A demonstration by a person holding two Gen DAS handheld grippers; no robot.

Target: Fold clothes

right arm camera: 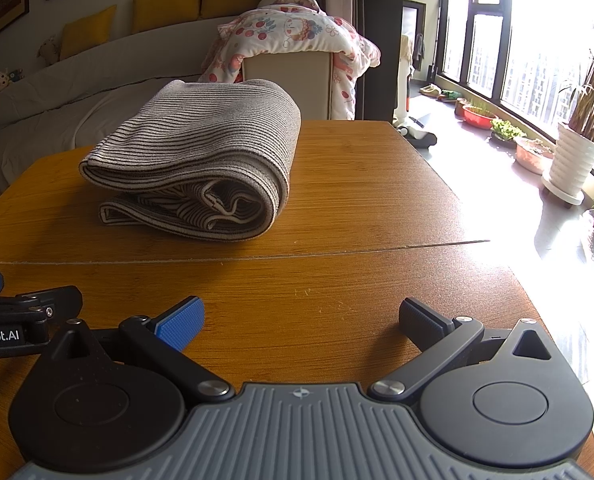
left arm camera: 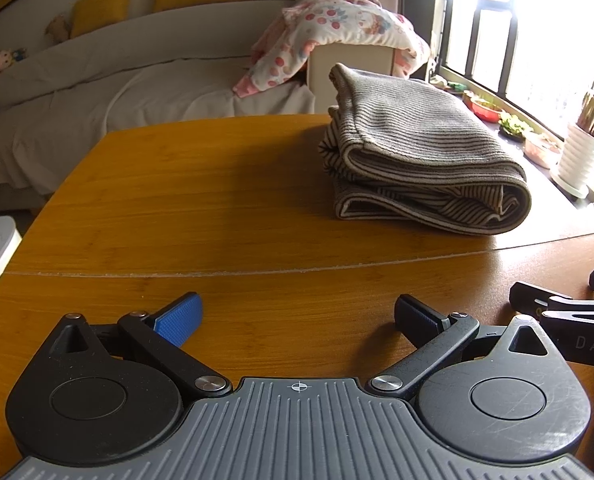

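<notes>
Your left gripper (left arm camera: 299,318) and right gripper (right arm camera: 301,318): fingers released, grasping nothing. Folded grey striped knit garment (right arm camera: 201,160) lies on orange wooden table (right arm camera: 357,200), at 11 o'clock from right gripper.

Grey-striped garment (right arm camera: 201,152), amber wooden table (right arm camera: 357,208), blue claw pads (right arm camera: 181,322).

The striped garment (left arm camera: 421,156) is folded over itself, so its inner layers and underside are hidden, and what kind of clothing it is cannot be told. The right gripper (left arm camera: 569,312) is cut off by the left view's right edge. The left gripper (right arm camera: 13,312) is cropped by the right view's left edge. The window (right arm camera: 537,20) is blown out by glare.
</notes>
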